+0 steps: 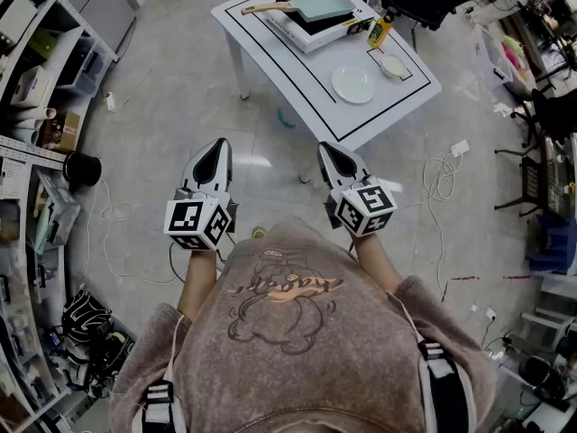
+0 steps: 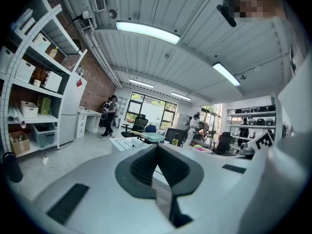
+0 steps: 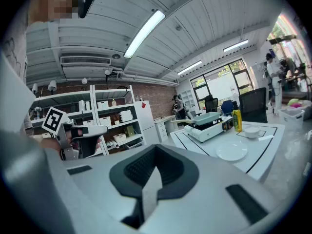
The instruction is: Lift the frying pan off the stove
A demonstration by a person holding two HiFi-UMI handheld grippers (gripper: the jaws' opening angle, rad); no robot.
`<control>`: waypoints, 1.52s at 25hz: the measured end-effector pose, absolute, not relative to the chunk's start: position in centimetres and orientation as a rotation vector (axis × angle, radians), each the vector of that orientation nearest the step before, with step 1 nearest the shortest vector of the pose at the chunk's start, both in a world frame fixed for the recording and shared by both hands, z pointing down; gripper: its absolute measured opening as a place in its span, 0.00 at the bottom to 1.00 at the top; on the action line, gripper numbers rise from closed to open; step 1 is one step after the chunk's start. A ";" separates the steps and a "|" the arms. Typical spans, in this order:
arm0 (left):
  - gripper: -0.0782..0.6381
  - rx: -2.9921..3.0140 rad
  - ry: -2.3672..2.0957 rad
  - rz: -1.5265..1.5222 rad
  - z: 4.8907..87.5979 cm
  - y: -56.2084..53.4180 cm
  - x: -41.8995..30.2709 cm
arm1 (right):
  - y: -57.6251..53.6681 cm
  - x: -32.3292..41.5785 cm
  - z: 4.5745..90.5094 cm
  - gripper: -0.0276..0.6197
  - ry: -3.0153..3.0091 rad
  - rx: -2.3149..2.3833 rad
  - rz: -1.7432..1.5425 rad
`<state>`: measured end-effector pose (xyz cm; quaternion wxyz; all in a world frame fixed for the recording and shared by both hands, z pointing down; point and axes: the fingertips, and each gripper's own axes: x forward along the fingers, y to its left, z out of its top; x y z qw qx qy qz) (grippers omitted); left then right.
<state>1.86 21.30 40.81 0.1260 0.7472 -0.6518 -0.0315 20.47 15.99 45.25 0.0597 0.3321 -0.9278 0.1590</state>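
Note:
A pale green square frying pan (image 1: 320,3) with a wooden handle rests on a white portable stove (image 1: 311,27), at the far end of a white table (image 1: 297,70). My left gripper (image 1: 216,152) and right gripper (image 1: 326,152) are held side by side close to my chest, over the floor and well short of the table. Both are shut with nothing between their jaws. The right gripper view shows the pan (image 3: 207,117) on the stove (image 3: 209,129) far ahead of the shut right gripper (image 3: 156,150). In the left gripper view the pan (image 2: 153,137) is small beyond the left gripper (image 2: 157,147).
On the table also stand a white plate (image 1: 352,85), a small bowl (image 1: 394,65) and a yellow bottle (image 1: 380,30). Storage shelves (image 1: 36,88) line the left side. Cables (image 1: 442,179) trail over the floor, and office chairs (image 1: 550,115) and clutter fill the right.

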 end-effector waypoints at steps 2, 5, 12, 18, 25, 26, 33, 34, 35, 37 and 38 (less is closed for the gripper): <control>0.12 2.174 -1.899 -0.093 40.9 21.6 1.6 | 16.3 20.1 45.3 0.04 -2.808 0.991 0.477; 0.12 2.172 -1.900 -0.095 40.9 21.8 1.4 | 16.6 19.7 45.4 0.04 -2.804 0.983 0.479; 0.12 2.219 -1.859 -0.077 41.0 22.3 0.5 | 17.1 18.4 45.4 0.04 -2.830 1.004 0.572; 0.12 2.253 -1.819 -0.061 42.0 22.4 -0.8 | 17.7 16.5 45.6 0.04 -2.859 1.001 0.608; 0.12 2.250 -1.809 -0.072 42.6 21.6 -2.7 | 17.2 14.2 47.0 0.04 -2.817 1.013 0.617; 0.12 2.249 -1.810 -0.074 42.7 21.4 -3.0 | 16.9 13.9 47.2 0.04 -2.810 1.012 0.616; 0.12 2.244 -1.829 -0.080 42.9 17.7 -5.1 | 12.7 11.8 47.9 0.04 -2.808 1.007 0.630; 0.12 2.244 -1.830 -0.078 42.9 17.0 -5.4 | 11.9 11.5 47.9 0.04 -2.809 1.007 0.635; 0.12 2.243 -1.832 -0.075 42.9 16.4 -5.6 | 11.2 11.3 47.8 0.04 -2.812 1.005 0.640; 0.12 2.239 -1.835 -0.073 43.0 15.0 -6.2 | 9.6 10.6 47.8 0.04 -2.819 0.996 0.646; 0.12 2.237 -1.836 -0.071 43.1 14.3 -6.4 | 8.7 10.4 47.9 0.04 -2.822 0.993 0.649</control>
